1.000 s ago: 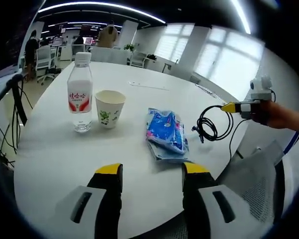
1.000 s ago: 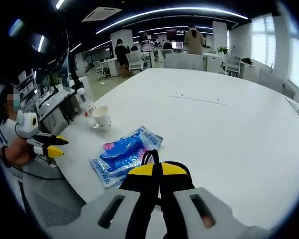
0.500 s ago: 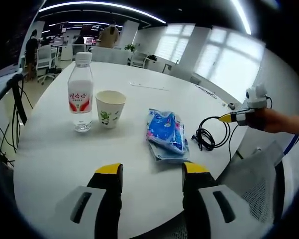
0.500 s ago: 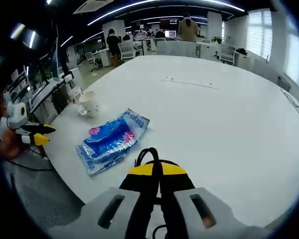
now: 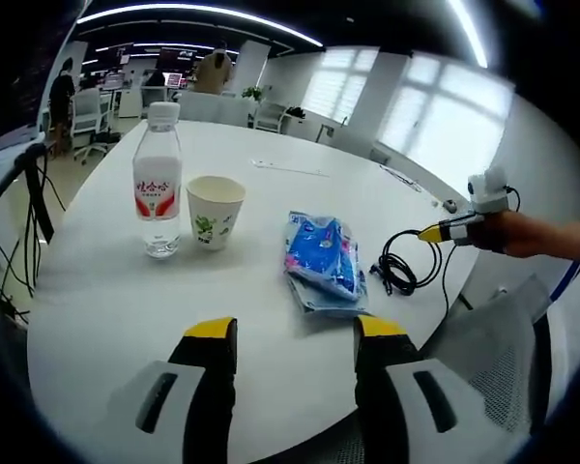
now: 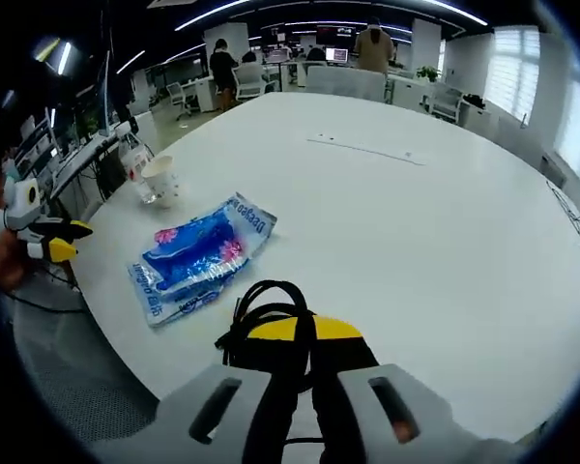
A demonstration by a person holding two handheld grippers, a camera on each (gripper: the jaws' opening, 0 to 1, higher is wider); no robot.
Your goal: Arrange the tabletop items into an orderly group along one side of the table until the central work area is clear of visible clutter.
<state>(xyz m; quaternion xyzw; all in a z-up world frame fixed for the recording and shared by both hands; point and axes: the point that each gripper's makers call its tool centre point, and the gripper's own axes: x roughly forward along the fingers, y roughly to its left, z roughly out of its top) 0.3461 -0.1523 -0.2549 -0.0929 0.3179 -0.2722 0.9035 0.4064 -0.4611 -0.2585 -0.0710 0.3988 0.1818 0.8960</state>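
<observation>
Water bottle (image 5: 157,181), paper cup (image 5: 213,211), blue wipes packet (image 5: 321,256): lined up along table (image 5: 106,290) edge. Black cable coil (image 6: 263,307): clamped in right gripper (image 6: 304,333), 3 o'clock of packet, unplaced. Left gripper (image 5: 294,333): jaws apart, empty.

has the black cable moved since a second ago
Yes. In the left gripper view, the black cable, held by the right gripper, has come closer to the blue packet, which stayed put beside the paper cup.

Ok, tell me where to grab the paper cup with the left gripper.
Grip the paper cup across its upper wall, just under the rim, coming level from the near side. It stands upright and tapers downward, and the water bottle stands close beside it, so keep the left gripper clear of that side.
</observation>
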